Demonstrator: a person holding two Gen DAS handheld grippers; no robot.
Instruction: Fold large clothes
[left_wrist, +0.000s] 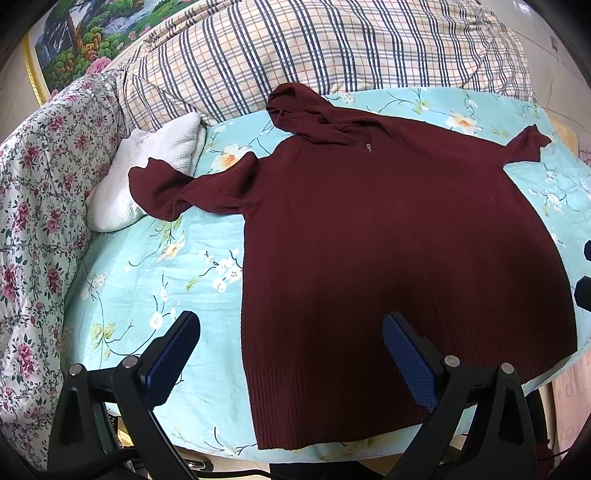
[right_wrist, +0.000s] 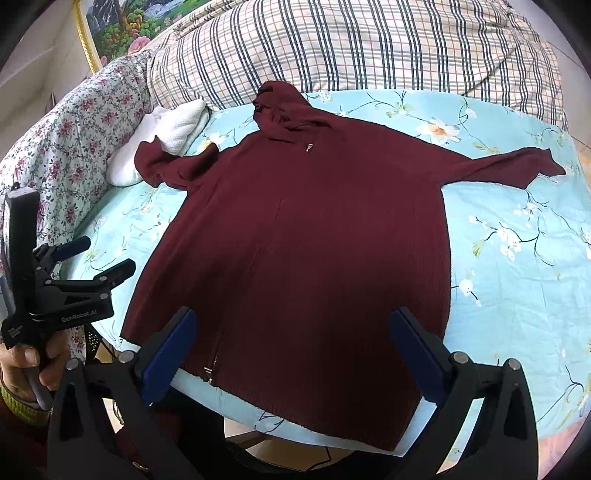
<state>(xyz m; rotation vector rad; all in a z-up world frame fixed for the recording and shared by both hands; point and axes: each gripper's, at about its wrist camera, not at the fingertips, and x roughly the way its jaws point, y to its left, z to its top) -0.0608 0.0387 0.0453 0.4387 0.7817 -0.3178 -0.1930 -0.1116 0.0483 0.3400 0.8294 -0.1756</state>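
Note:
A dark maroon hooded zip sweater (left_wrist: 388, 221) (right_wrist: 303, 240) lies front up, spread flat on the light blue flowered bed sheet (left_wrist: 147, 280) (right_wrist: 517, 258). Its hood (right_wrist: 277, 107) points to the far side, both sleeves stretch outward, and its hem reaches the near bed edge. My left gripper (left_wrist: 290, 321) hovers open over the hem's left corner, with nothing between its blue pads. My right gripper (right_wrist: 293, 314) is also open and empty, above the middle of the hem near the zip end (right_wrist: 208, 371). In the right wrist view a hand (right_wrist: 22, 362) holds the left gripper (right_wrist: 107, 254), beside the sweater's left edge.
A plaid quilt (left_wrist: 314, 48) is piled along the far side. A flower-print quilt (left_wrist: 37, 206) lines the left. A white folded cloth (left_wrist: 147, 177) lies under the left sleeve's cuff. A framed landscape picture (left_wrist: 85, 33) stands at the back left. The bed's near edge (right_wrist: 258, 417) drops off below the hem.

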